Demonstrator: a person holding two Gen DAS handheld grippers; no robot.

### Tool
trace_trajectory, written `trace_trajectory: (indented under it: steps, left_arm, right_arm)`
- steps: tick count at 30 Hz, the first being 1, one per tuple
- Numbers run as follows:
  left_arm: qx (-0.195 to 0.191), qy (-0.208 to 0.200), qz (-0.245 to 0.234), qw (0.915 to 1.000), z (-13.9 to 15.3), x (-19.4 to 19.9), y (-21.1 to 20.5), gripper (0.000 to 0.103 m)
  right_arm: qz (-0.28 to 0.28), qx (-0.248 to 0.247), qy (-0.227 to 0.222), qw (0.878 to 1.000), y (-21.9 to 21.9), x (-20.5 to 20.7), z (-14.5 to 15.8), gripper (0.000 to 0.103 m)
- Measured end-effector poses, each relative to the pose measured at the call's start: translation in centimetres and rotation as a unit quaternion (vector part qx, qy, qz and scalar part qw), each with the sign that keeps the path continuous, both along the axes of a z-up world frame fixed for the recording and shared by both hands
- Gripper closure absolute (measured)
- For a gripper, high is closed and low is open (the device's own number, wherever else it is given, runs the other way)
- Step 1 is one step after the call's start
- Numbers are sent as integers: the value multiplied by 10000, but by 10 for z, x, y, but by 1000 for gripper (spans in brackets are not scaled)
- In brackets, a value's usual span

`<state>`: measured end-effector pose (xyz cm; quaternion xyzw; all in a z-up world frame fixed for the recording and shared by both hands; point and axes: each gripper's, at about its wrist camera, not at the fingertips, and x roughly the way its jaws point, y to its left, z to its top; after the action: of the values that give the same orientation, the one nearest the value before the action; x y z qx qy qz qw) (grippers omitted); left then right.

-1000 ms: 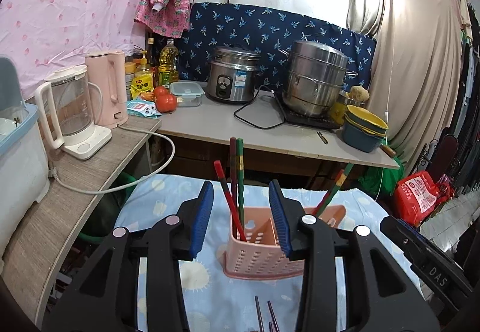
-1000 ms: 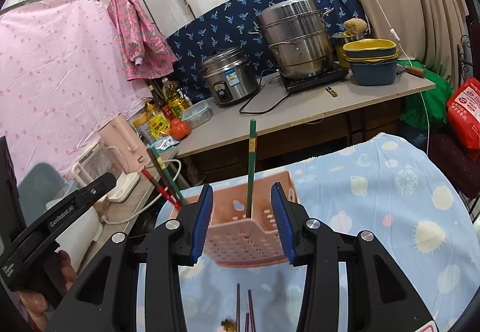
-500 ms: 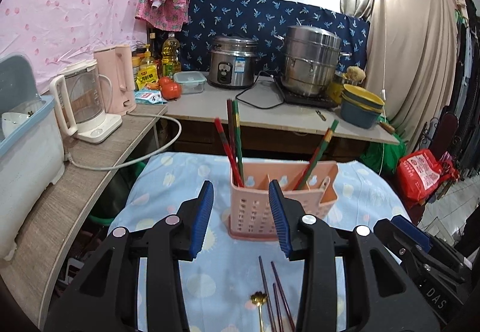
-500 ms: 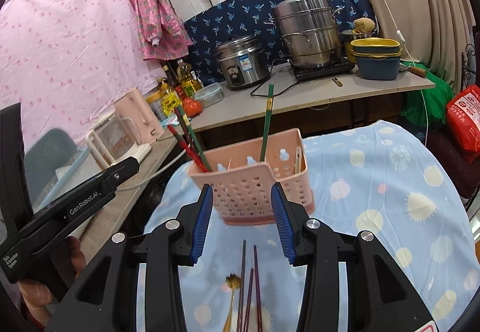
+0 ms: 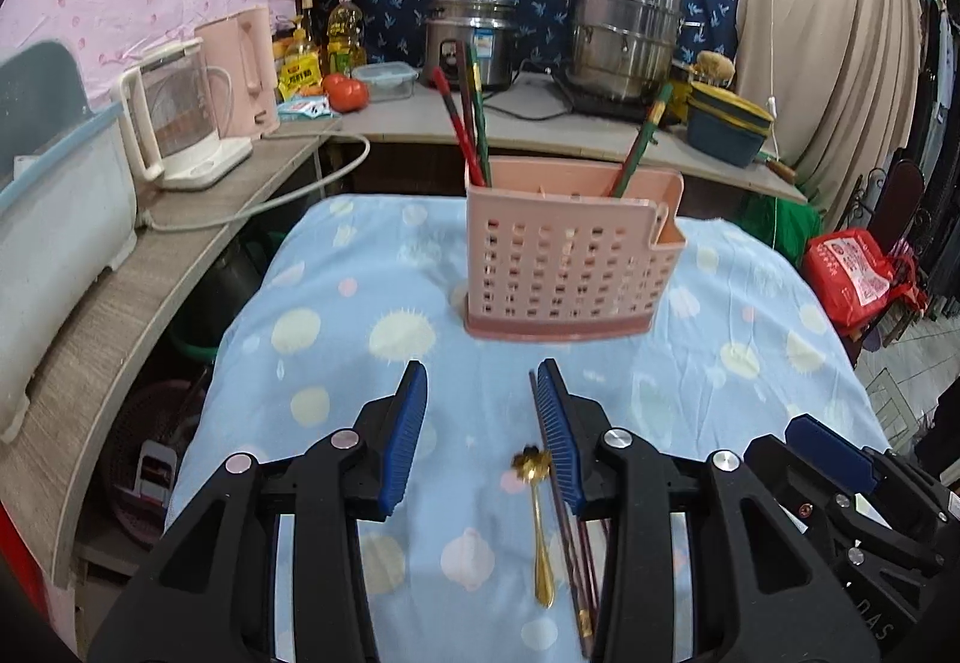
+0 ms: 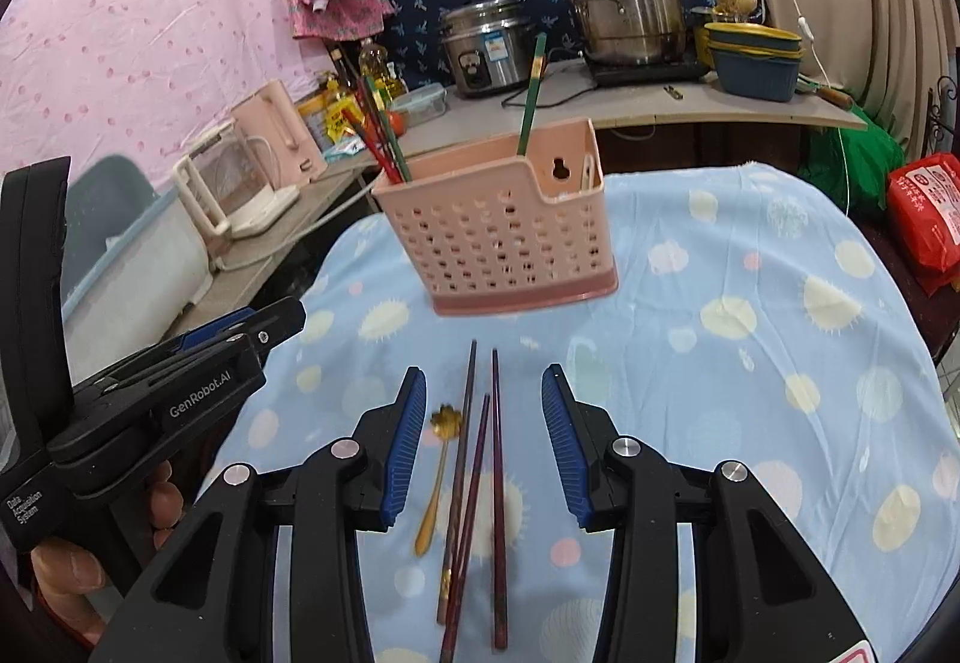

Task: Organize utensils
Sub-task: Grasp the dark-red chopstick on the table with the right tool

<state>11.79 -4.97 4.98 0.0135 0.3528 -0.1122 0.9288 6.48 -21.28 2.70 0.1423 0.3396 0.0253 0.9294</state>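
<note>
on the blue tablecloth (image 6: 750,255), my right gripper (image 6: 483,414) hangs spread and empty over three chopsticks (image 6: 477,459) and a gold spoon (image 6: 441,459), left gripper (image 5: 480,426) likewise spread, pink utensil basket (image 6: 498,237) beyond.

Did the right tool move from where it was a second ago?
Yes. The right tool pulled back from the pink basket and sank toward the blue cloth. Its tips framed the basket before; now they frame the chopsticks lying in front.
</note>
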Motion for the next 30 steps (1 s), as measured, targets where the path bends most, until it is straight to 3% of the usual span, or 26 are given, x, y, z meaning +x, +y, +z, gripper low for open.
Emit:
trace_trajectory:
  steps: [17,30]
  left_arm:
    - [95,959,147,9952,-83,-38,25,67]
    - [58,1329,50,9911,-112,-59,29,67]
  right_arm:
    - [238,-332,1020,9939,20,-41,-88,65]
    - [430,-537,1270,9895,36,-42,-113,85]
